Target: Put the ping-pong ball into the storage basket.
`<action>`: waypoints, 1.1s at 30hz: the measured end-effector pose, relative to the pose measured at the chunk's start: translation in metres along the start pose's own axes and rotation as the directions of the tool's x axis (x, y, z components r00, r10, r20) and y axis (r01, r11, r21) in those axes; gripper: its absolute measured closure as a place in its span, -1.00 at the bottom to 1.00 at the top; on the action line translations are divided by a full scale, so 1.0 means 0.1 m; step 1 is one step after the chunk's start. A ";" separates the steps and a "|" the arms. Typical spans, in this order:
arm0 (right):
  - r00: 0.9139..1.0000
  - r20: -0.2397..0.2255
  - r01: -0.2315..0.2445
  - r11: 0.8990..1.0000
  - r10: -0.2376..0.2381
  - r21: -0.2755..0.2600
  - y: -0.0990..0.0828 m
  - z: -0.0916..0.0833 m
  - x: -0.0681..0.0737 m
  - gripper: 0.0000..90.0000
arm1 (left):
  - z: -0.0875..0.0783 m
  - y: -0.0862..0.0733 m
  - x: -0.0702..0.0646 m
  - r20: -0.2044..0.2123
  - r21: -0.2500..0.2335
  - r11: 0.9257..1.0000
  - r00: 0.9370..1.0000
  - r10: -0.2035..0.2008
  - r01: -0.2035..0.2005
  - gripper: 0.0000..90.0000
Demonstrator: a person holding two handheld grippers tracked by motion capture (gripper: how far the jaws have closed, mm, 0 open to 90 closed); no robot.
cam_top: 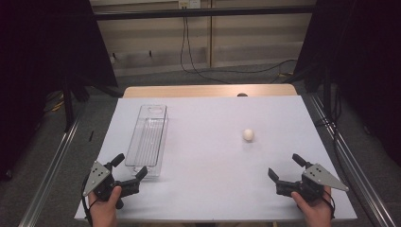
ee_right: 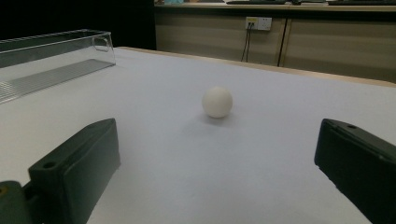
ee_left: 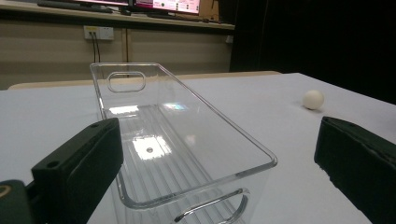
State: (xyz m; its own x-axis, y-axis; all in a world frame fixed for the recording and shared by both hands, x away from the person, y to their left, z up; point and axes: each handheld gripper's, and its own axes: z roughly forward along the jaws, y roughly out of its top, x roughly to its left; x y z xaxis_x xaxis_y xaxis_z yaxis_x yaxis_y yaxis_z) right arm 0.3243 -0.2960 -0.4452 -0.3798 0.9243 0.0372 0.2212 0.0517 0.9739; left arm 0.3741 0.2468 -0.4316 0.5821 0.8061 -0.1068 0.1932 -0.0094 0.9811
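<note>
A small white ball [cam_top: 248, 135] lies on the white table right of centre; it also appears as the ball [ee_right: 217, 101] ahead of my right jaws and the ball [ee_left: 313, 99] far right of my left jaws. A long clear plastic bin [cam_top: 149, 138] stands empty at the left, its near end [ee_left: 187, 186] just beyond my left jaws. My left gripper [cam_top: 130, 166] rests open at the front left, a hand around it. My right gripper [cam_top: 286, 166] rests open at the front right, well short of the ball, nothing between its jaws.
The white table top [cam_top: 213, 189] ends at a wooden strip [cam_top: 208, 91] at the far side. Metal rails [cam_top: 52, 161] run along both sides. Black curtains [cam_top: 47, 42] hang left and right, and cables [cam_top: 189, 56] trail on the floor beyond.
</note>
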 end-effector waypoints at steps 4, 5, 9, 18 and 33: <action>1.000 -0.005 -0.003 1.000 0.003 0.006 0.02 0.06 0.03 -1.00 | -0.01 0.00 0.01 0.001 0.002 1.000 1.000 0.003 -0.003 -0.97; 1.000 -0.006 -0.001 1.000 0.001 0.007 0.02 0.06 0.03 -1.00 | -0.01 0.00 0.01 0.001 0.002 1.000 1.000 0.003 -0.003 -0.97; 1.000 -0.005 0.010 1.000 -0.010 0.013 0.05 0.10 0.05 -1.00 | -0.02 0.00 0.01 -0.001 -0.004 1.000 1.000 0.001 -0.001 -0.97; 1.000 0.017 0.016 1.000 -0.017 0.021 0.09 0.19 0.02 -1.00 | -0.03 -0.01 0.02 -0.002 -0.005 1.000 1.000 -0.002 0.002 -0.97; 0.999 0.030 0.030 0.997 -0.032 0.074 0.11 0.34 -0.02 -1.00 | -0.01 -0.01 0.01 0.013 -0.005 1.000 1.000 0.001 -0.001 -0.97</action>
State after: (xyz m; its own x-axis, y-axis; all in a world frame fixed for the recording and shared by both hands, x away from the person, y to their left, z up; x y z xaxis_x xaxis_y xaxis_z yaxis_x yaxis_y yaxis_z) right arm 0.3578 -0.2848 -0.4417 -0.3594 0.9332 -0.0008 0.2757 0.1070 0.9553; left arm 0.3733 0.2483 -0.4325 0.5925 0.7983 -0.1082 0.1888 -0.0070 0.9820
